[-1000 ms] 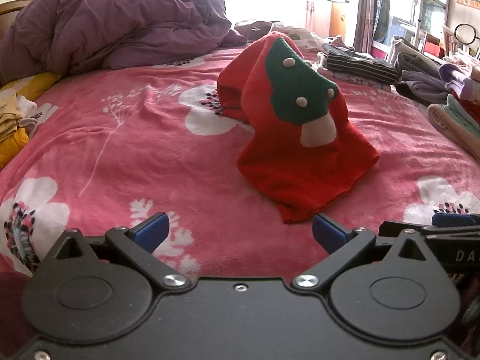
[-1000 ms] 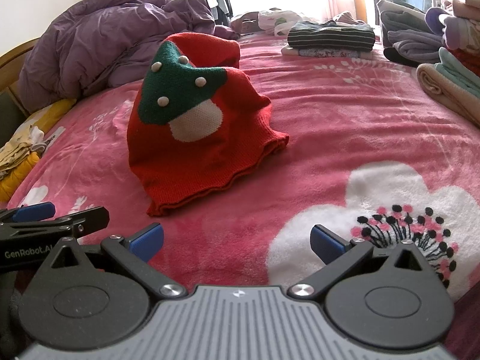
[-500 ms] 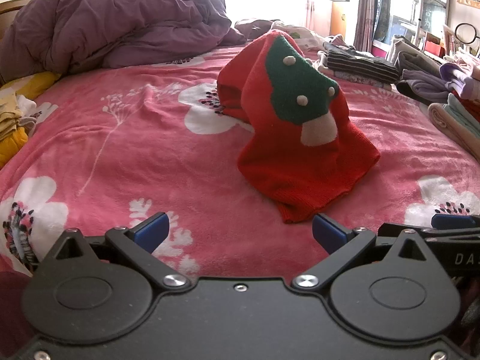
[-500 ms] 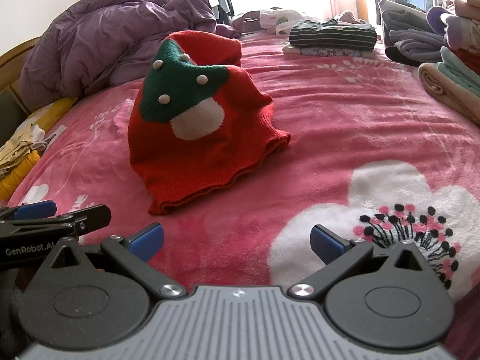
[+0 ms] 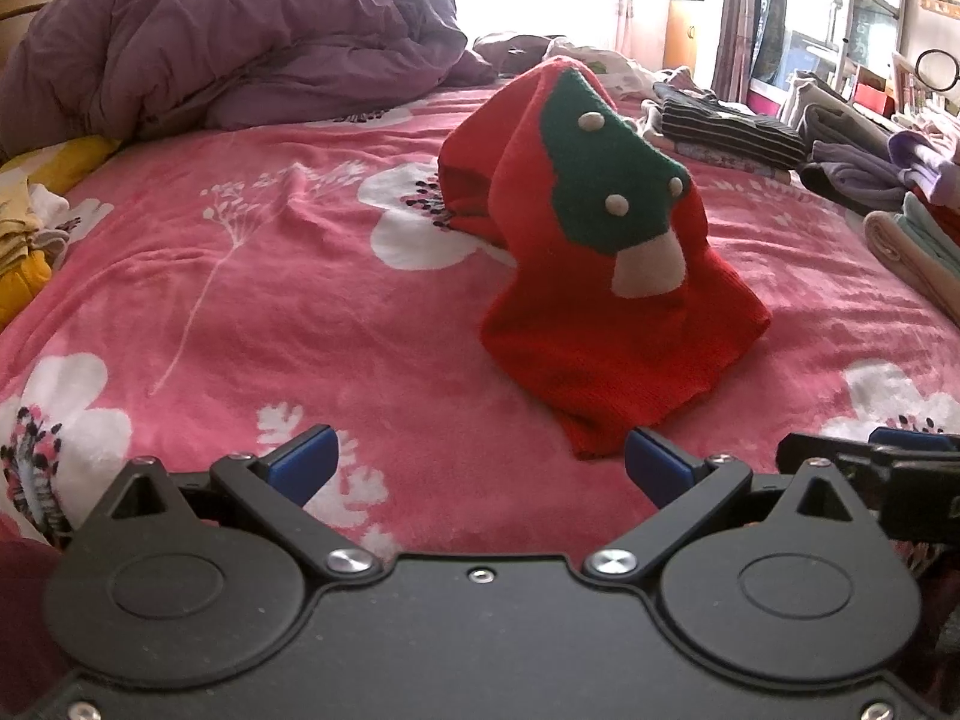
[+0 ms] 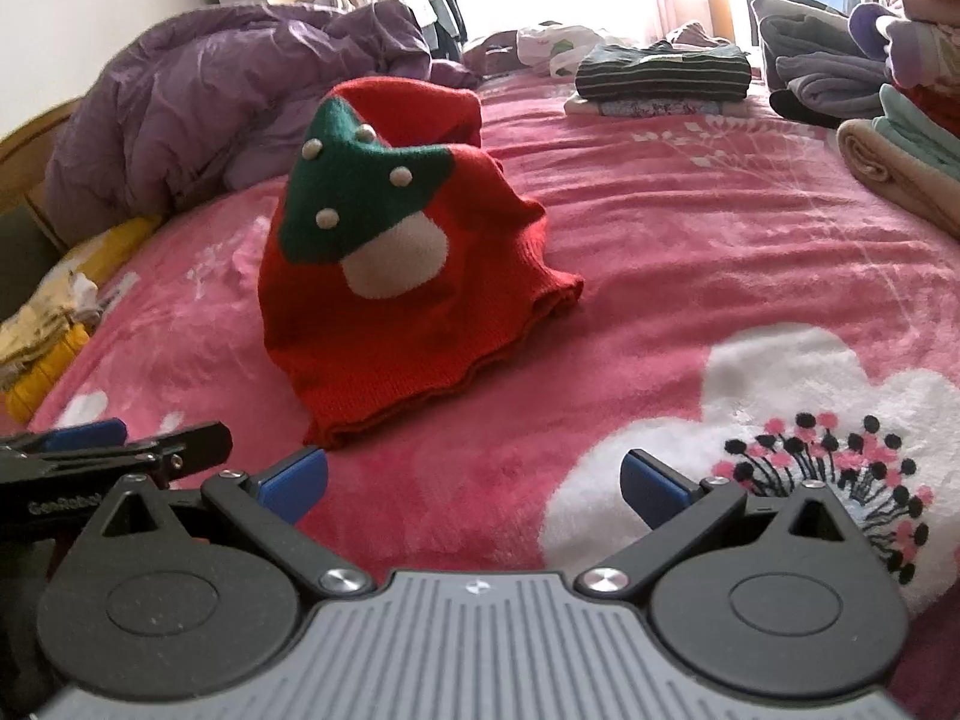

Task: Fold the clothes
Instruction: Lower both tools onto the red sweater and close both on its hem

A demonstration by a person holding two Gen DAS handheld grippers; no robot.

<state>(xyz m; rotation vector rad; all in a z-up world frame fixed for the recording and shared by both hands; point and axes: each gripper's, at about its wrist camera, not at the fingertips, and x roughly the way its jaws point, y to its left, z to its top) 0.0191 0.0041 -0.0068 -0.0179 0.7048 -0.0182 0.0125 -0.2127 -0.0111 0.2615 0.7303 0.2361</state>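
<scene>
Both views match the earlier frames almost exactly; the red sweater sits slightly closer. One purple duvet is heaped at far left. The left gripper has its fingers spread wide, holding nothing. One sweater stands humped mid-bed, long axis running away, hem nearest. The right gripper likewise gapes empty.

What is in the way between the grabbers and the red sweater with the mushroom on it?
Nothing visible. Only bare pink blanket lies between the open right gripper and the red sweater, and between the open left gripper and it. The sweater's hem lies just ahead of both.
</scene>
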